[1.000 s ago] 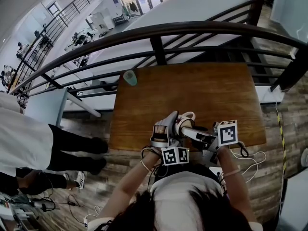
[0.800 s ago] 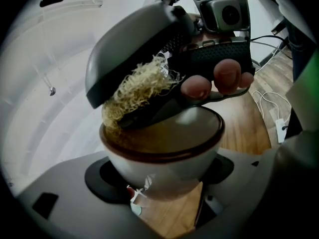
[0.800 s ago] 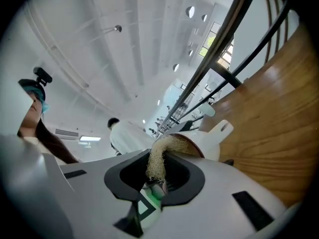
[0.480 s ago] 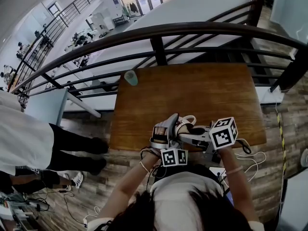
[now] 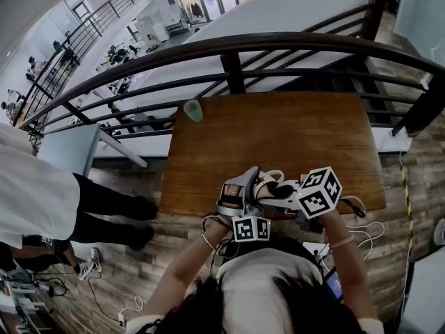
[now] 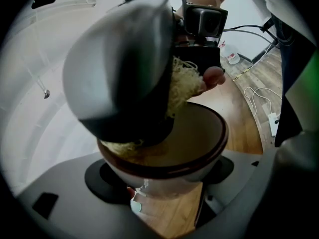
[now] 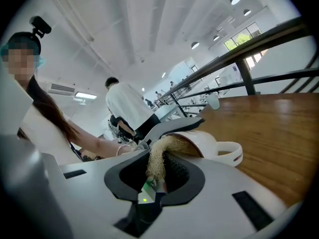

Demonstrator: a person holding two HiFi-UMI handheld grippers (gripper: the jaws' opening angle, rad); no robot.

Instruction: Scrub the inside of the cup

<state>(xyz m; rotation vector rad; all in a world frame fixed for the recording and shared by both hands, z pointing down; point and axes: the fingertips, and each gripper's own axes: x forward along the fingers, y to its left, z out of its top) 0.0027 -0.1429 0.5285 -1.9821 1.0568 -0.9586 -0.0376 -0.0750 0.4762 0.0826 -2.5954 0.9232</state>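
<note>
Judging from its glazed shine, the cup is ceramic. It should therefore be stiff, rather heavy for its size, smooth enough to slip, and breakable if it falls on the wooden table. It is white outside and brown inside, round, with a loop handle. It is held tilted on its side over the 6 o'clock edge of the table, close to the person. The left gripper is clenched on its body with one pad on each side, which seems the best place to hold it; the handle is free. The right gripper pinches a scrubber of pale, dry, rough fibres, soft and springy I think. The free end of the scrubber is pushed into the mouth of the cup. A small greenish tumbler stands well apart at the 11 o'clock corner.
</note>
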